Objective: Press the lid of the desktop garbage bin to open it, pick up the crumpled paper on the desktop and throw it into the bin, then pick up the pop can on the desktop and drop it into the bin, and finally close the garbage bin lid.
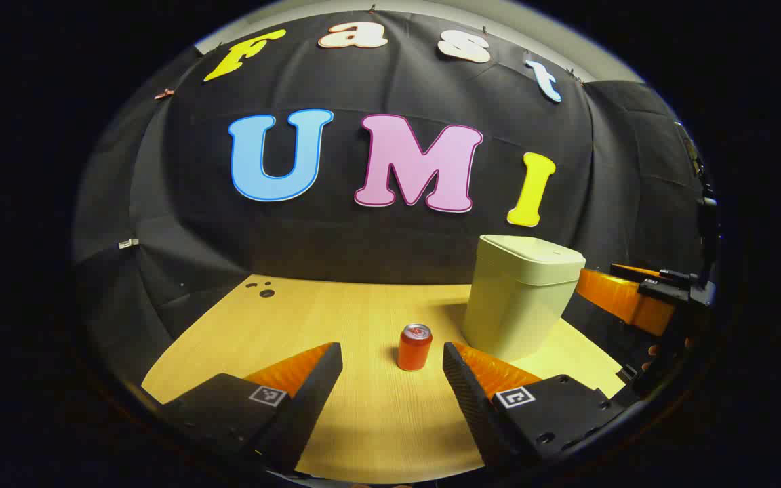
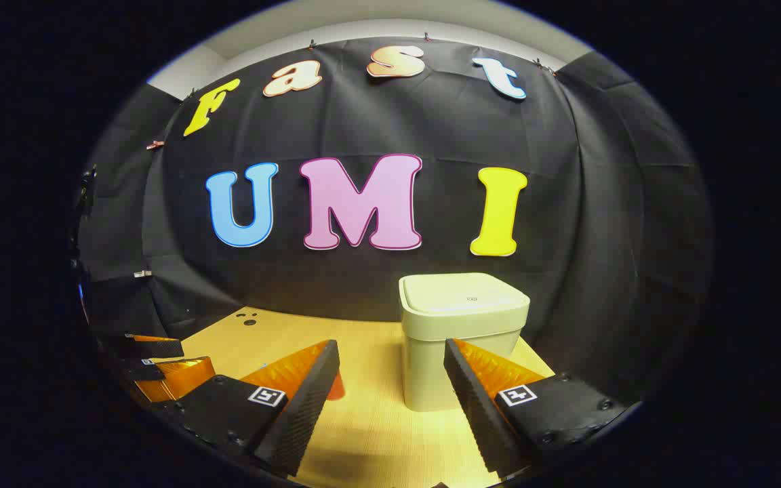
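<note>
No brand or wording can be read on the can (image 1: 415,347) or the bin (image 1: 519,298); the can's side is plain orange-red with a silver top, and the bin's lid (image 2: 464,295) carries only a small round mark too tiny to make out. Each gripper bears a small square black-and-white marker on both fingers.

In the left gripper view, the left gripper (image 1: 392,359) hangs above the table (image 1: 336,318) with its fingers spread wide and nothing between them. The can stands upright on the table just ahead of the gap, slightly toward the right finger. The bin sits beyond and to the right of the can, near it but apart, its lid closed. Past the bin, at the right edge, part of the other gripper juts in.

In the right gripper view, the right gripper (image 2: 391,358) is likewise spread and empty, facing the bin, which stands just ahead of its fingers. The left finger (image 2: 302,396) hides most of the can, leaving a sliver at its tip. A few dark holes (image 2: 248,320) mark the table's far left corner.
</note>
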Tool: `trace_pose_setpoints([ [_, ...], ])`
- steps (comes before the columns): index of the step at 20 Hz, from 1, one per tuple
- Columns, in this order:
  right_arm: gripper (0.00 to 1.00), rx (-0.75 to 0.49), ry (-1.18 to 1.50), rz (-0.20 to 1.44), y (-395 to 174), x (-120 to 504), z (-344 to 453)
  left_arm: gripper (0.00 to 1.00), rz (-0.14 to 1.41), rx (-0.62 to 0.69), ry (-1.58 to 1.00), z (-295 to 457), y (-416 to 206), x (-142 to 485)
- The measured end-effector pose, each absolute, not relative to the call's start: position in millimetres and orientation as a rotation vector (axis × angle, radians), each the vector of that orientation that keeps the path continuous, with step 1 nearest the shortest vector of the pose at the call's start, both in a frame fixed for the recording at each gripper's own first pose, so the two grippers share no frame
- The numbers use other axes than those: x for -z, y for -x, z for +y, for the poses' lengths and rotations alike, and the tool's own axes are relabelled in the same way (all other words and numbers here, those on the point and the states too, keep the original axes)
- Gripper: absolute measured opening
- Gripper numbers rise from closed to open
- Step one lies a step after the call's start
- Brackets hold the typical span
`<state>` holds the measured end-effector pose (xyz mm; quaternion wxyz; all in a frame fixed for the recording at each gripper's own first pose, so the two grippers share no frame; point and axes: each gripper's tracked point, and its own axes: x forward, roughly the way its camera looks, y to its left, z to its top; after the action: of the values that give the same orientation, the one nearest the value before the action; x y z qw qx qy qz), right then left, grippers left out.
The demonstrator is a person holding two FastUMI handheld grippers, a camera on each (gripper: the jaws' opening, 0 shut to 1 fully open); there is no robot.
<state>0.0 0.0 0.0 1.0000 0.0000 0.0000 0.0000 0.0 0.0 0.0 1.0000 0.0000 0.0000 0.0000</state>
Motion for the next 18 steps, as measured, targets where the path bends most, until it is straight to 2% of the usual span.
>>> trace_pose_setpoints([
  [12,0.98,0.005,-0.004,0.029,-23,9,-9,0.96,-0.002,0.016,-0.055,-5,-25,0],
  [18,0.98,-0.01,-0.021,0.018,-43,3,-1,0.96,-0.007,-0.032,-0.054,17,-32,-3],
])
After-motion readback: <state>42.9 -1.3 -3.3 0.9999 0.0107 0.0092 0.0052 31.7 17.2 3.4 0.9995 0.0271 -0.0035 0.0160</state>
